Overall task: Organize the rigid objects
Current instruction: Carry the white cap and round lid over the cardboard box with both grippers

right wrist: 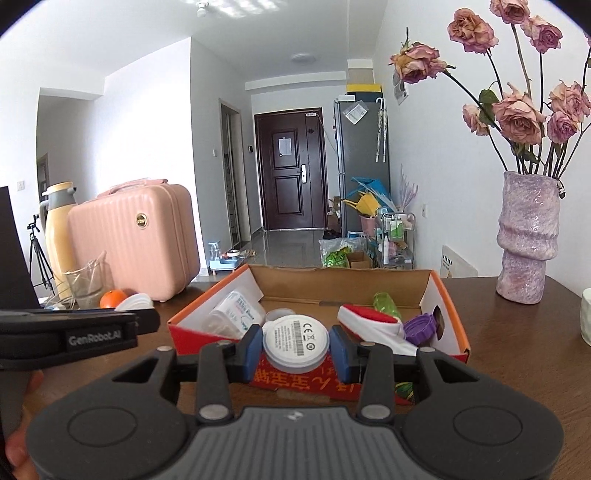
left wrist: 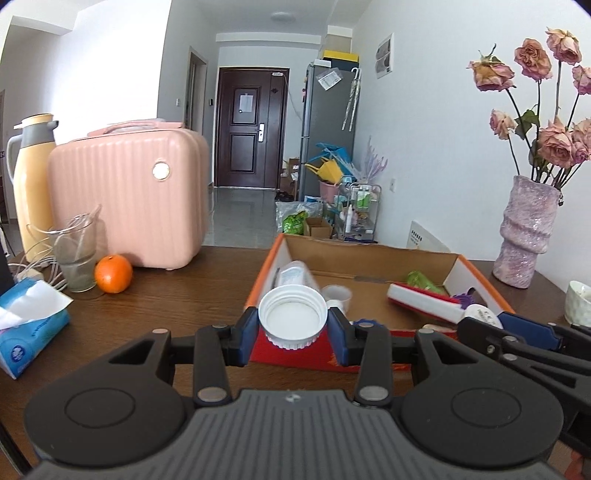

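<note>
Left gripper (left wrist: 292, 325) level, tilted slightly down, pads clamped on a white cap (left wrist: 292, 322). Right gripper (right wrist: 295, 345) beside it, same pose, clamped on a white disc (right wrist: 295, 341).

1. Overall: bright, even daylight in both views; white walls (left wrist: 424, 155) near blown out.
2. Ceiling (right wrist: 229, 9), right wrist view: dappled light patches near the top edge.
3. Floor (left wrist: 240, 214): glossy, with pale reflections running down the hallway.
4. Table (left wrist: 166, 295): soft sheen on dark wood; shadows faint and short under the orange (left wrist: 113, 273).
5. Distortion: strong fisheye; walls and door frames bow, black vignette at the corners.
6. Focus: mid-distance sharp; suitcase (left wrist: 129, 199) and glass (left wrist: 75, 254) slightly soft in the left wrist view.
7. Roses (right wrist: 517, 110): crisp, stretched toward the edge.
</note>
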{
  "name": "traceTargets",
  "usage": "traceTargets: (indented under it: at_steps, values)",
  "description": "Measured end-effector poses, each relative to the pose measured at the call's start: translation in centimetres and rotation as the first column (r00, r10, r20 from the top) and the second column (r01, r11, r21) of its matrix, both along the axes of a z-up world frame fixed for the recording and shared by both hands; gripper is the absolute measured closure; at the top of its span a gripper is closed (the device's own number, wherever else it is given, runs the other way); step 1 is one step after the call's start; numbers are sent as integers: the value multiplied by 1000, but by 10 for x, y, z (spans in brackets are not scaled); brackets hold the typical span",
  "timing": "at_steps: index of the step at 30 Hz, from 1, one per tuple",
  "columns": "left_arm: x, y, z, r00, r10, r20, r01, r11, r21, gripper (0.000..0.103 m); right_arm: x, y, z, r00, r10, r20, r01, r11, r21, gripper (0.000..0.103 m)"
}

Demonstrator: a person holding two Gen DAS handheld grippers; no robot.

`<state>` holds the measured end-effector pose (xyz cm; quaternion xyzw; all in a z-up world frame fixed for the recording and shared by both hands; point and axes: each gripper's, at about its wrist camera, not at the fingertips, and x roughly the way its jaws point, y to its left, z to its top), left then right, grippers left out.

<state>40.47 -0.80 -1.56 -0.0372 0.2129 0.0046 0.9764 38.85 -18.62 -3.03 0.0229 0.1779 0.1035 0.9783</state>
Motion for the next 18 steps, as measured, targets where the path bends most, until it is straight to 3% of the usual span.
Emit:
traceTargets:
  at_steps: [18]
  values:
    - [38, -30, 2, 1000, -11, 15, 11, 1000, -9, 62, 34, -24, 7, 999, -41, 10, 41, 999, 16, 64]
